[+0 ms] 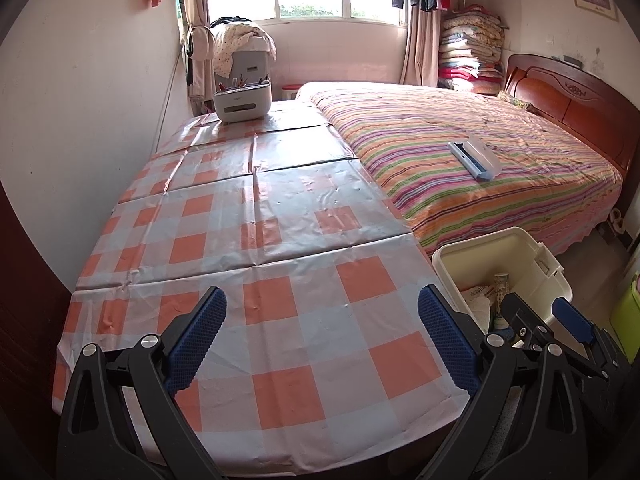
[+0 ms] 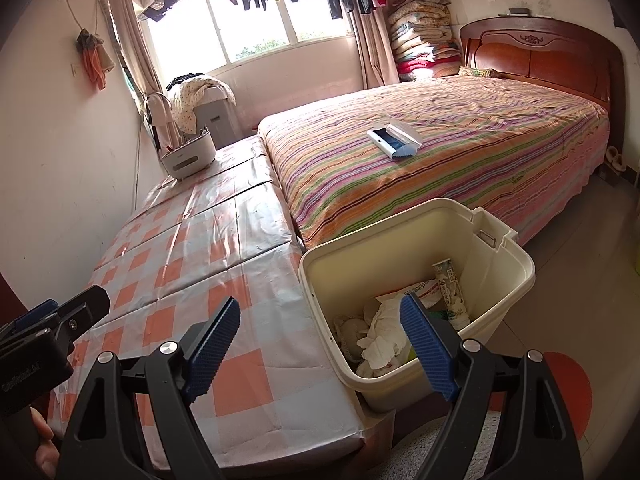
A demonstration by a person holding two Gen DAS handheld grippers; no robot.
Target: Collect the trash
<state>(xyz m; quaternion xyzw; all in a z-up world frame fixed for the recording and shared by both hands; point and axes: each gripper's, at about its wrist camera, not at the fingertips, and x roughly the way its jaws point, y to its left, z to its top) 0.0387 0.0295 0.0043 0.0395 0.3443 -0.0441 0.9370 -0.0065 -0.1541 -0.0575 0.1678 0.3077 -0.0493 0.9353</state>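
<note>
Trash (image 2: 384, 332) fills the bin (image 2: 516, 280) beside the worktop (image 1: 280, 240) — both claws, left claw (image 1: 322, 338) and right claw (image 2: 320, 354), spread wide, grasping nothing; a careless swing could tip it.

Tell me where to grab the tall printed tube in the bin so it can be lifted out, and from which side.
Grip the tube near its upper end, coming from above through the bin's open top. It stands nearly upright against the far wall, top clear of the crumpled paper, while its base is hemmed in. The right gripper, open, looks nearest.
</note>
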